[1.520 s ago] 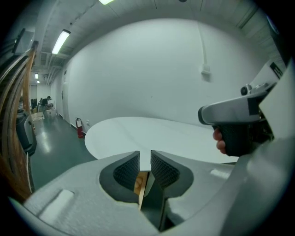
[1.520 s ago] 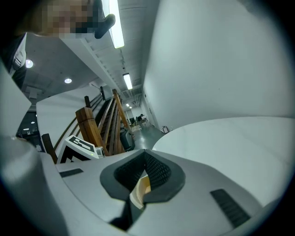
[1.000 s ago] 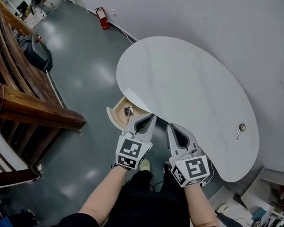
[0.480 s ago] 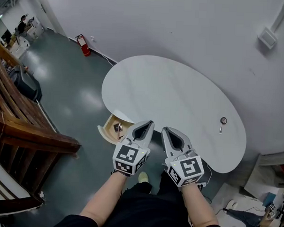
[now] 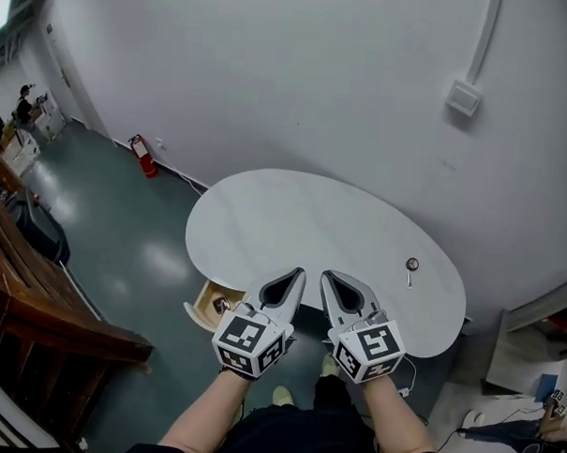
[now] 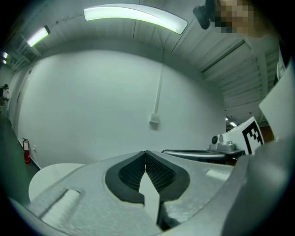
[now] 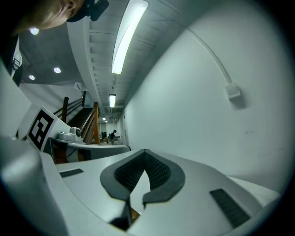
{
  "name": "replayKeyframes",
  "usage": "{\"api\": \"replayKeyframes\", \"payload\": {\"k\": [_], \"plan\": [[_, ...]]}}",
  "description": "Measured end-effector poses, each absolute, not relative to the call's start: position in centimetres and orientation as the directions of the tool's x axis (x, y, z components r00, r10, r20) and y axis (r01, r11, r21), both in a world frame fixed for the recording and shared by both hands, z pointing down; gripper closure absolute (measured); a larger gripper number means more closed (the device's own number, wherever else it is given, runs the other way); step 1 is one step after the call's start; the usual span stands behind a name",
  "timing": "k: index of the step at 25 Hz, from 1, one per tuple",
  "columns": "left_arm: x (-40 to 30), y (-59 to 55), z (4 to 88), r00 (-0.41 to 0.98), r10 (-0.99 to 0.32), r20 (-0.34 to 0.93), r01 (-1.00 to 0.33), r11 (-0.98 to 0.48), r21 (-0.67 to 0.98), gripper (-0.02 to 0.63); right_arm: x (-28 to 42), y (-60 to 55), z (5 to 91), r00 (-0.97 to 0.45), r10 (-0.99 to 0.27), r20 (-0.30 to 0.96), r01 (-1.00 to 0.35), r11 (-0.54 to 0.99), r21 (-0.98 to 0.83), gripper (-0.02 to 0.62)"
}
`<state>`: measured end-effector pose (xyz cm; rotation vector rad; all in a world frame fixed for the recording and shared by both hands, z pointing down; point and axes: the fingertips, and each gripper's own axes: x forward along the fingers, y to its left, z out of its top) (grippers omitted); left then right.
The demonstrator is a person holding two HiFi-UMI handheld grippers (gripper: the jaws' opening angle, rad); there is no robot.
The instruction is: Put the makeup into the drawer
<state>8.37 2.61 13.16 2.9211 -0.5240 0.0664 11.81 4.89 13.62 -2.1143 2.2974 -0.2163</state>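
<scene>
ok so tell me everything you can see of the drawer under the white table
The pale wooden drawer has a curved front and light inner walls. It stands pulled open, sticking out from under the near left edge of the white oval table. One small dark item lies inside, too small to identify.

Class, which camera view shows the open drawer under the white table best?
The head view: the drawer juts open from the table's left edge, a small item inside. Neither gripper view shows it; both look at the wall.

White table (image 5: 302, 222), tan drawer (image 5: 203, 307), red fire extinguisher (image 5: 143, 157); black-and-white markers (image 5: 248, 339) on left gripper (image 5: 300, 270) and right gripper (image 5: 325, 273).
</scene>
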Motion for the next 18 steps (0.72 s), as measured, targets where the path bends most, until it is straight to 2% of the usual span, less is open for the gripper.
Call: {"api": "replayKeyframes", "payload": {"k": [18], "plan": [[8.9,3.8,11.5,0.949,-0.313,0.036,-0.314,-0.937,0.154,0.594,11.8,5.9,11.6,-0.056,-0.997,0.059,-0.996,0.052,-0.078,0.581]]}}
